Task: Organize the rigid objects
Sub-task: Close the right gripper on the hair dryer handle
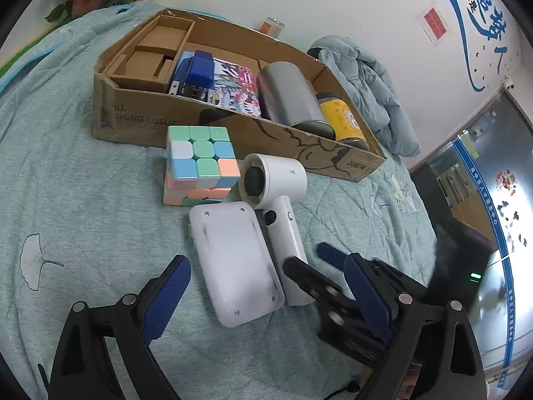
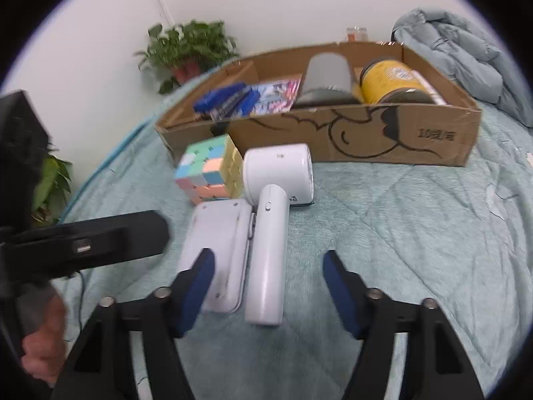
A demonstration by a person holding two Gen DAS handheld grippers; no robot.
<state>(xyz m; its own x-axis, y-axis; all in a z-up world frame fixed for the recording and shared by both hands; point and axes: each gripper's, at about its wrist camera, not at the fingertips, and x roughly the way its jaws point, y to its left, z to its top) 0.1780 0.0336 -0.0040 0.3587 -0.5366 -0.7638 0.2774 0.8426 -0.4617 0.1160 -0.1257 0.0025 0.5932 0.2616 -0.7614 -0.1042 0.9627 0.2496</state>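
Note:
On the teal quilt lie a pastel puzzle cube point(image 1: 200, 163) point(image 2: 210, 170), a white hand-held dryer point(image 1: 276, 180) point(image 2: 276, 173) and a flat white case point(image 1: 233, 263) point(image 2: 220, 243), close together in front of the cardboard box point(image 1: 133, 106) point(image 2: 399, 140). My left gripper point(image 1: 266, 286) is open, hovering with the case's near end between its blue pads point(image 1: 166, 300). My right gripper point(image 2: 268, 280) point(image 1: 311, 261) is open astride the dryer's handle, its pads clear of the handle. A hand point(image 2: 43, 350) holds the left gripper's black body point(image 2: 100, 243).
The box holds a blue stapler point(image 1: 195, 73), a colourful booklet point(image 1: 236, 86), a grey cylinder point(image 1: 289, 96) and a yellow jar point(image 1: 343, 116). A pale blue jacket point(image 1: 366, 80) lies beyond it to the right. Potted plants point(image 2: 190, 50) stand by the wall.

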